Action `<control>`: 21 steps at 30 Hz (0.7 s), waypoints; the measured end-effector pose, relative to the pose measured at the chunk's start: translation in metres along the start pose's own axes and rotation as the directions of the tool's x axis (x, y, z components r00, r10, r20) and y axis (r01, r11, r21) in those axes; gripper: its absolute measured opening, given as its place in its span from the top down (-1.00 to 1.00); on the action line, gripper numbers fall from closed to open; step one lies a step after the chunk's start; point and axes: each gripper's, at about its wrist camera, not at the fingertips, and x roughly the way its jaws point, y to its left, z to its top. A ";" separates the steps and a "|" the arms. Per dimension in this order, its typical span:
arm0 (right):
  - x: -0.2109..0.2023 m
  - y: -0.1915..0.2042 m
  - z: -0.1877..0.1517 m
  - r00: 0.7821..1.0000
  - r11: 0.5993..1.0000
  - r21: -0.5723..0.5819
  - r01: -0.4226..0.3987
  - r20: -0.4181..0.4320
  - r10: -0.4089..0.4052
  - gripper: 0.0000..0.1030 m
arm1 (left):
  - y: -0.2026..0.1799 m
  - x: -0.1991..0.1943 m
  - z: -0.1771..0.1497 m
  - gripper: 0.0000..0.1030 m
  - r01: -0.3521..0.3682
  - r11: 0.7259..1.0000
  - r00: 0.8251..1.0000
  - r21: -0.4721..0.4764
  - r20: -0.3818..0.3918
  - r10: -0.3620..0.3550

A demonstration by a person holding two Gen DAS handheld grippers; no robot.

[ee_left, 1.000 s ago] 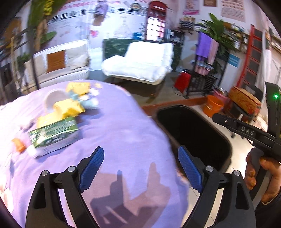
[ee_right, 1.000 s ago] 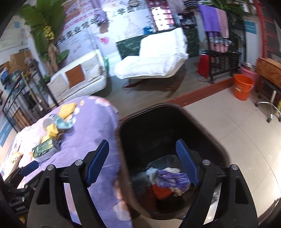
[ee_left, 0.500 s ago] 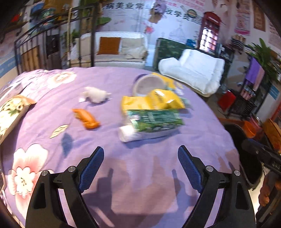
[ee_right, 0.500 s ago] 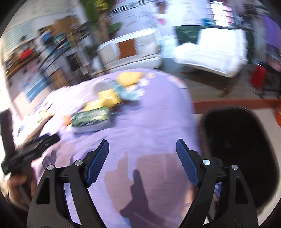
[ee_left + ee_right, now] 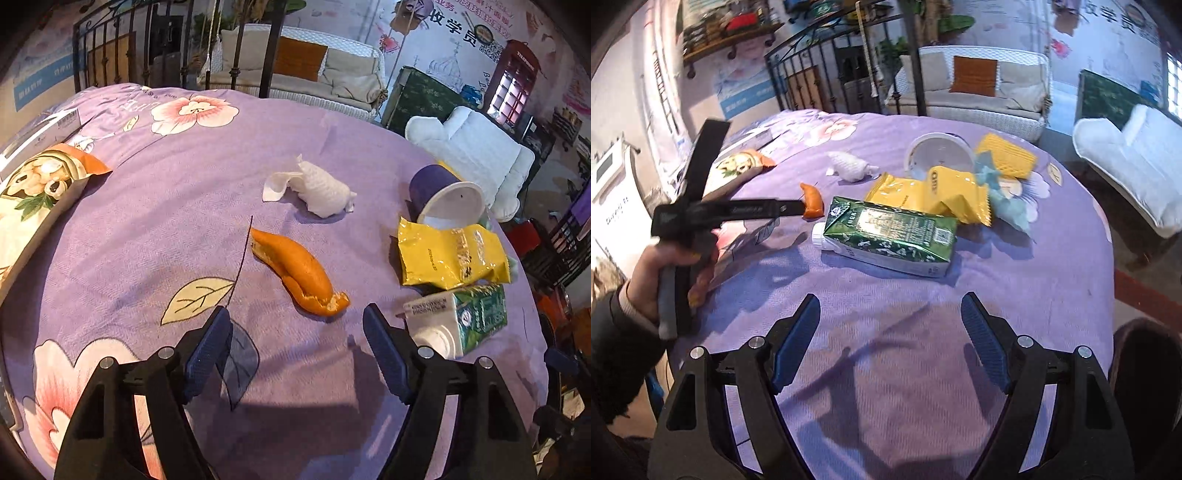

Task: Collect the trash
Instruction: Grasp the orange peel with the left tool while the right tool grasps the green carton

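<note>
We hold our left tongs (image 5: 295, 343) low over the purple flowered cloth (image 5: 184, 192) on the tabletop. The tongs stand open, and they have just been closing a little, with nothing between them. The orange peel (image 5: 295, 273) lies on the cloth just ahead of the tips. A crumpled white tissue (image 5: 317, 188) sits a bit farther back. To the right we see a purple paper cup (image 5: 443, 192) tipped on its side, with a yellow snack bag (image 5: 450, 258) in front of it. A green and white drink carton (image 5: 461, 321) lies on its side near the right tip of these tongs. A big snack bag with nuts on it (image 5: 33, 192) rests at the far left edge.

Our right tongs (image 5: 890, 339) are wide open too and hold nothing. They hang above bare cloth, well short of the carton (image 5: 890, 232). From this side, our left hand (image 5: 665, 273) grips the handle of the other tool. A dark trash bin (image 5: 1145, 362) peeks in at the lower right, beside the tabletop.
</note>
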 end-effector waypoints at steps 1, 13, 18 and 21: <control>0.002 0.001 0.003 1.000 1.000 -0.023 -0.002 -0.003 0.002 -0.52 | 0.000 0.005 0.004 -0.44 0.006 1.000 1.000 -0.003 -0.012 -0.006; 0.046 0.031 0.040 0.997 0.915 -0.403 0.014 -0.061 -0.042 -0.52 | -0.003 0.032 0.021 0.49 0.001 1.000 0.998 0.014 -0.062 0.000; 0.078 0.040 0.058 0.992 0.821 -0.570 0.035 -0.078 -0.096 -0.52 | 0.004 0.016 0.011 0.58 0.035 0.999 0.998 -0.009 -0.045 -0.036; 0.094 0.048 0.063 0.989 0.755 -0.655 0.027 -0.091 -0.114 -0.52 | 0.010 0.005 0.004 0.59 0.049 0.998 0.998 -0.028 -0.026 -0.049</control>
